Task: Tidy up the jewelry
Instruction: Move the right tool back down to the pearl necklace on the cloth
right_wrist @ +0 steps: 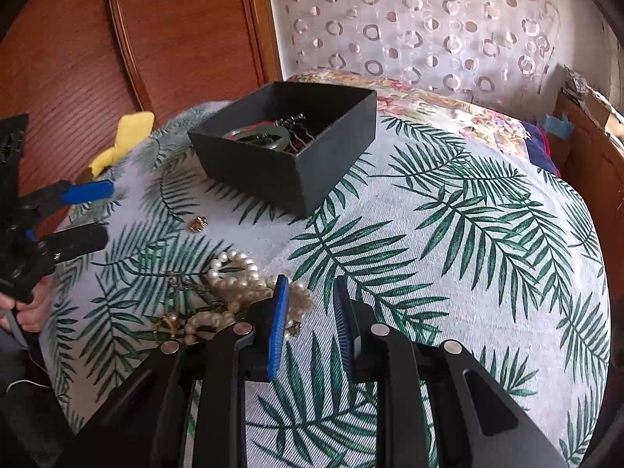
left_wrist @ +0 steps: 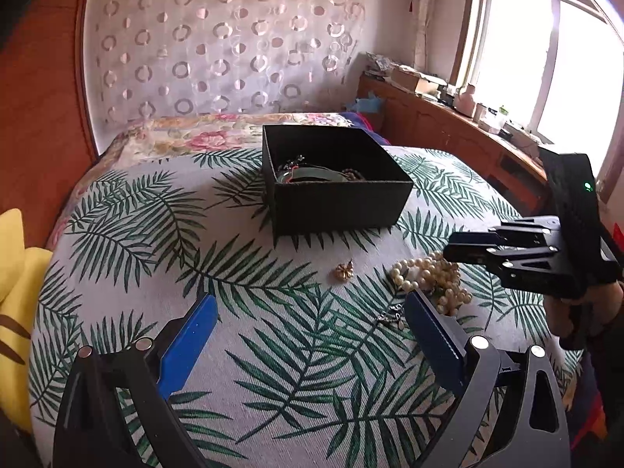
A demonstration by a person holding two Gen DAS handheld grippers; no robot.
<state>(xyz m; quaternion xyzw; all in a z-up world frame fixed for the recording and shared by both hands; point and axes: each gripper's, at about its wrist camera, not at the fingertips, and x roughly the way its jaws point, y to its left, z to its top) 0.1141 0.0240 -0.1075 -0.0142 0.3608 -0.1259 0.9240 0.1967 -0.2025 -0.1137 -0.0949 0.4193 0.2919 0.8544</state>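
Right wrist view: right tongs parted, empty, beside cream pearl necklace heap; left tongs released; pinch several strands low, carry to black square cardboard box.

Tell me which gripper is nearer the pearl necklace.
Right. The right gripper hovers at the pearl necklace, one finger overlapping its edge. The left gripper sits farther back, open, pearls beside its right finger.

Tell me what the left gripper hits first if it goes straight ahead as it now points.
Probably the black box: the left gripper, open, points over bare leaf-print cloth toward it. Depth is unclear.
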